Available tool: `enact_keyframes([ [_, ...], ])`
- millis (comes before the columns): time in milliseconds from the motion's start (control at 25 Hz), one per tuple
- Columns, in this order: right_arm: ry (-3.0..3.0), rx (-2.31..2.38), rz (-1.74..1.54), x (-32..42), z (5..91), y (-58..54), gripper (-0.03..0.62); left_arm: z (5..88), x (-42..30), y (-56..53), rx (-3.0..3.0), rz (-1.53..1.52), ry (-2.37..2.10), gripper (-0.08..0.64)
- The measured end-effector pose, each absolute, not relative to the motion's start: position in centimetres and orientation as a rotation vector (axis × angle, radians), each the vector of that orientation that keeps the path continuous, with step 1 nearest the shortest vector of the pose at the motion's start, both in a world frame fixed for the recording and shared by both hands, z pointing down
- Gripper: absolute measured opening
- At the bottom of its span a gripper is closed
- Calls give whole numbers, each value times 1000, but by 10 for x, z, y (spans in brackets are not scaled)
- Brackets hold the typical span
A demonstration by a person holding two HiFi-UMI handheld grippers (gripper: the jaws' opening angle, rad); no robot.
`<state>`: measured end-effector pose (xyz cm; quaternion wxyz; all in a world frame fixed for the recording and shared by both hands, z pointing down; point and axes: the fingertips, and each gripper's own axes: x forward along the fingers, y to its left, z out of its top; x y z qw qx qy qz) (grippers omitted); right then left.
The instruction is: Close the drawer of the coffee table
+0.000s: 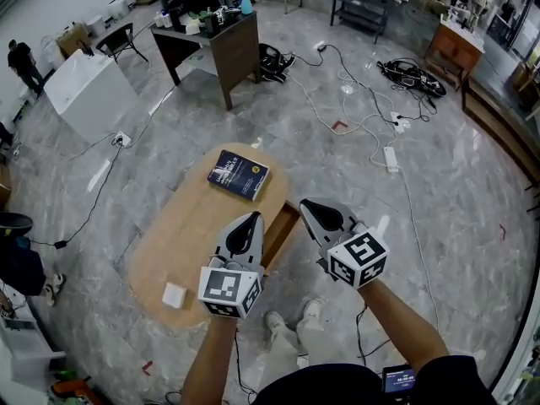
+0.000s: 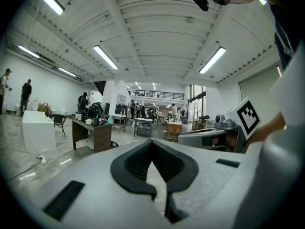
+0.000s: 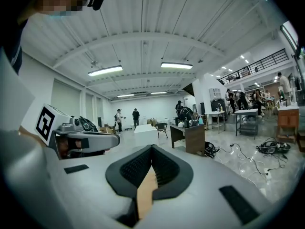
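Jaws together, empty | left gripper (image 1: 252, 218), right gripper (image 1: 305, 203) | drawer (image 1: 283, 225) open

Two grey grippers are seen, the left gripper (image 1: 251, 218) and the right gripper (image 1: 307, 204). Each is lined inside with black ridged pads (image 2: 133, 163). A white cube (image 1: 229, 290) with black square marks is fixed on each. A dark top (image 1: 354, 386), pale trousers (image 1: 278, 361) and white shoes (image 1: 275, 320) are worn.
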<state>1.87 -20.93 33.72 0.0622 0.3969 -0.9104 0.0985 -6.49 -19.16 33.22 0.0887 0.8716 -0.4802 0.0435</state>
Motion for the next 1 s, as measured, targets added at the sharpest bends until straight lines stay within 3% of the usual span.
enact_keyframes([
  [1000, -2703, 1160, 378, 29, 407, -223, 11, 400, -61, -205, 2480, 174, -1425, 2],
])
